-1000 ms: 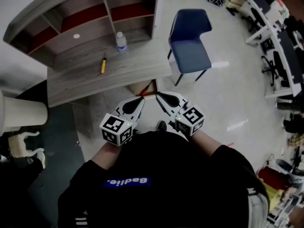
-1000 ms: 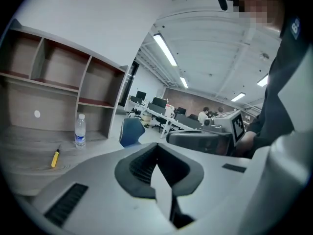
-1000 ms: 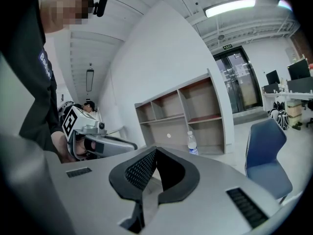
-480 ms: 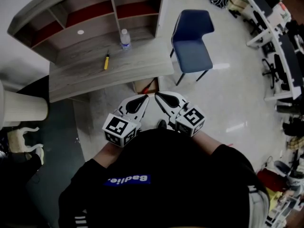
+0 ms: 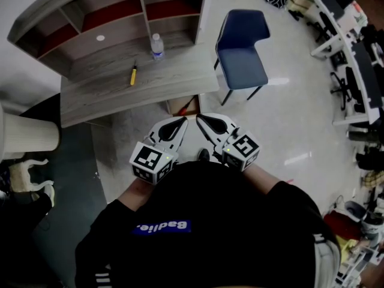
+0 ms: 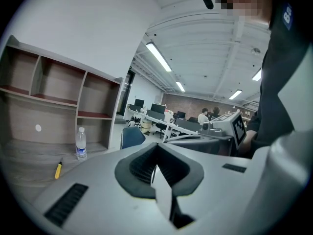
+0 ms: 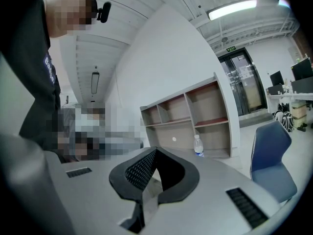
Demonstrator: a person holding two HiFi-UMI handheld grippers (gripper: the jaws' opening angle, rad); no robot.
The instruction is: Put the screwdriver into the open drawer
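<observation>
A yellow-handled screwdriver (image 5: 133,75) lies on the grey wooden desk (image 5: 96,95), left of a water bottle (image 5: 158,47); it also shows small at the left of the left gripper view as the screwdriver (image 6: 57,170). An open drawer (image 5: 183,105) with something red inside shows under the desk's front edge. My left gripper (image 5: 182,122) and right gripper (image 5: 200,119) are held side by side close to my body, short of the desk, tips near the drawer. Both are shut with nothing between the jaws, as seen at the left gripper (image 6: 156,151) and the right gripper (image 7: 155,154).
A shelf unit (image 5: 108,17) stands on the back of the desk. A blue chair (image 5: 240,53) stands on the floor right of the desk. A ribbed white cylinder (image 5: 27,138) is at the left. Office desks and chairs (image 5: 348,47) line the far right.
The view has shifted slightly; both grippers stay shut and side by side, nearly unmoved. The screwdriver has not moved on the desk.
</observation>
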